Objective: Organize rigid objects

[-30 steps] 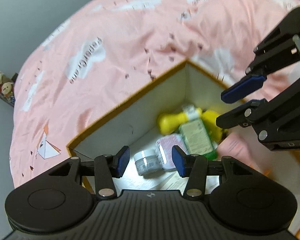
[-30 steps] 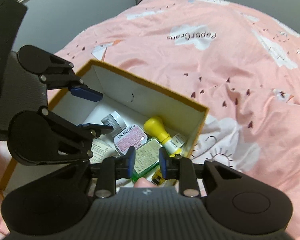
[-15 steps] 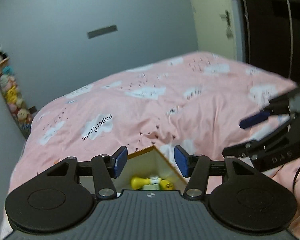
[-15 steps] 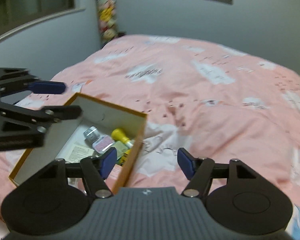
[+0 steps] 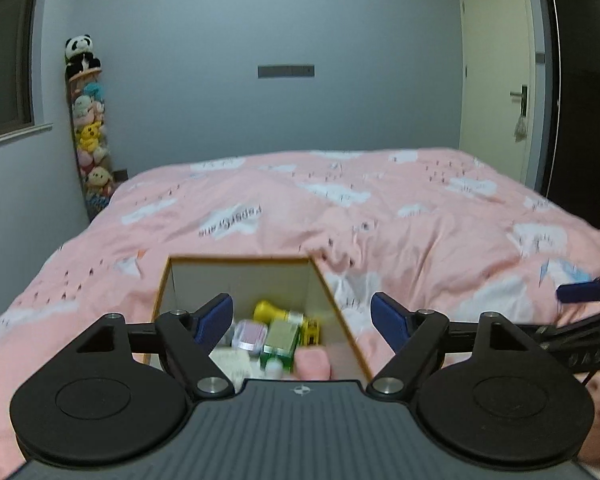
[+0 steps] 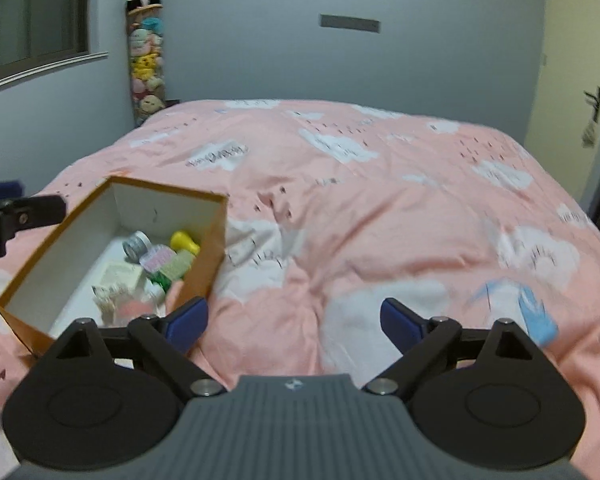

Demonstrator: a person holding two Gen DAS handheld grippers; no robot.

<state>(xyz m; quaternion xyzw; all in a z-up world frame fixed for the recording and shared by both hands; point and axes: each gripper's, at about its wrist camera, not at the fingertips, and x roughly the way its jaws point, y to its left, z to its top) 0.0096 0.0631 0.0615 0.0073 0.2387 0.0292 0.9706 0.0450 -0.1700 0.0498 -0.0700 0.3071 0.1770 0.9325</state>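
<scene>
Now both the left gripper (image 5: 302,318) and right gripper (image 6: 294,318) are raised clear of the box (image 6: 204,236) on the bed (image 6: 380,208), spread wide and empty, the bottles (image 6: 172,266) left inside, so sorting is judged nearly finished.

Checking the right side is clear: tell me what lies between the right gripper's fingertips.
Only pink bedspread between the open right gripper's fingertips in its wrist view; the box sits left.

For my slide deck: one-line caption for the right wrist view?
Open right gripper above the pink bedspread, beside a box holding small bottles and tins.
</scene>
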